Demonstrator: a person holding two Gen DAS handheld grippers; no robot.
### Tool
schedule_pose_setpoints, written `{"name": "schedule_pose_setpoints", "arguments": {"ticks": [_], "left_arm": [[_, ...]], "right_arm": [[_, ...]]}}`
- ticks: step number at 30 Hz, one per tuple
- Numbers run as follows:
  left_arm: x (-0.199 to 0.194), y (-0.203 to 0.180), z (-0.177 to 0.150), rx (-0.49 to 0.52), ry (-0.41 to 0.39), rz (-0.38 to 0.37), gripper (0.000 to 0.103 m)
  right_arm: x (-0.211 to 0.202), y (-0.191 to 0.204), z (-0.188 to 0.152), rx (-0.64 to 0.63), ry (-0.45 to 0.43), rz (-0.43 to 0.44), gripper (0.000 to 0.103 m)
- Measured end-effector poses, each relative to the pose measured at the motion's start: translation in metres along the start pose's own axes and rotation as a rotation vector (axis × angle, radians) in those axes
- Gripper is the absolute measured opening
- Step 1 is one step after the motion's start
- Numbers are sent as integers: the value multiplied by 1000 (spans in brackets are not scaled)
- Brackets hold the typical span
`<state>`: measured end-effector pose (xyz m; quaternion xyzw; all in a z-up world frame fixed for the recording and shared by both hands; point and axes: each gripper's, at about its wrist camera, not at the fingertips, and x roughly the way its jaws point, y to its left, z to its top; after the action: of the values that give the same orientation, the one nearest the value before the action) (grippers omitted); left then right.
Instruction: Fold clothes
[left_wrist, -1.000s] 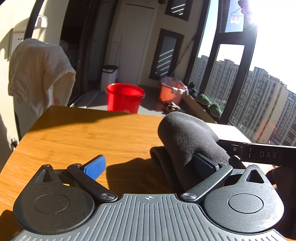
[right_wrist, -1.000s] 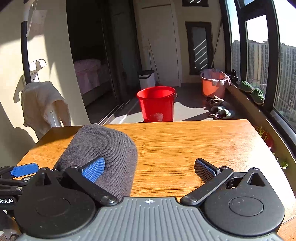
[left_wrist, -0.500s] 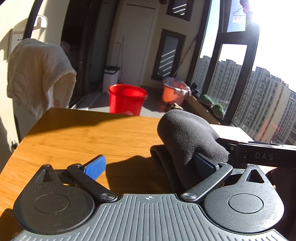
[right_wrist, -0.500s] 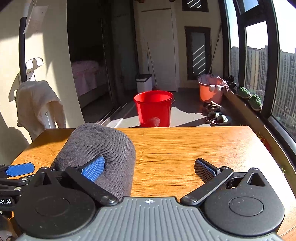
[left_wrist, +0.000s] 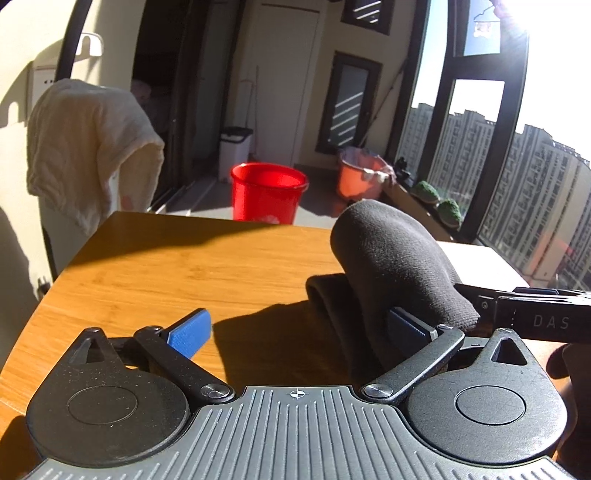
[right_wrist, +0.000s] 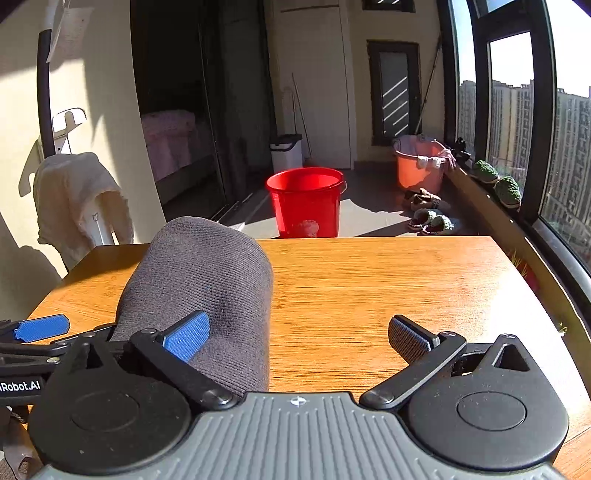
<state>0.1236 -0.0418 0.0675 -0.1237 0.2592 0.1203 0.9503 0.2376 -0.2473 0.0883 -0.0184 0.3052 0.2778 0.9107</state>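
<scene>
Both the left gripper (left_wrist: 301, 328) and right gripper (right_wrist: 299, 334) stand spread wide, gripping nothing. The dark grey knitted garment (right_wrist: 207, 291) humps at lower left of the right view, draped against the right gripper's blue left pad. The bare wooden table (right_wrist: 388, 288) runs open to its far edge.

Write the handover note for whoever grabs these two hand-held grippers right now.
Left hand-held gripper: open, its right finger against the dark grey knitted garment, nothing clamped.
Right hand-held gripper: open, its left blue-padded finger against the same garment's rounded fold.
Garment: bunched in a hump on the wooden table, between the two grippers, towards the near edge.
Done: it looks doubled over at least once.
Left: probably grip it, flatten the hump and finish the fold. How many layers lie under it cannot be seen.
</scene>
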Motion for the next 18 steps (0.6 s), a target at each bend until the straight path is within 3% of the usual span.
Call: {"name": "schedule_pose_setpoints", "arguments": {"ticks": [5,12,15,18], "left_arm": [[-19,18,4,-71,-2,13,102],[-49,10,-16,-77,27,-50,103],[-63,1,-29,-72,47,-56,103],[-71,-11,-44,-52,95,-3,103]], "right_arm": [[-15,-8,-2,3,-12,24,103],[-41,-27,-18,54,-9,22,103],[-62,-30,-40,45,29,-13,103],[-78,-29,-63,56,86,-40,103]]}}
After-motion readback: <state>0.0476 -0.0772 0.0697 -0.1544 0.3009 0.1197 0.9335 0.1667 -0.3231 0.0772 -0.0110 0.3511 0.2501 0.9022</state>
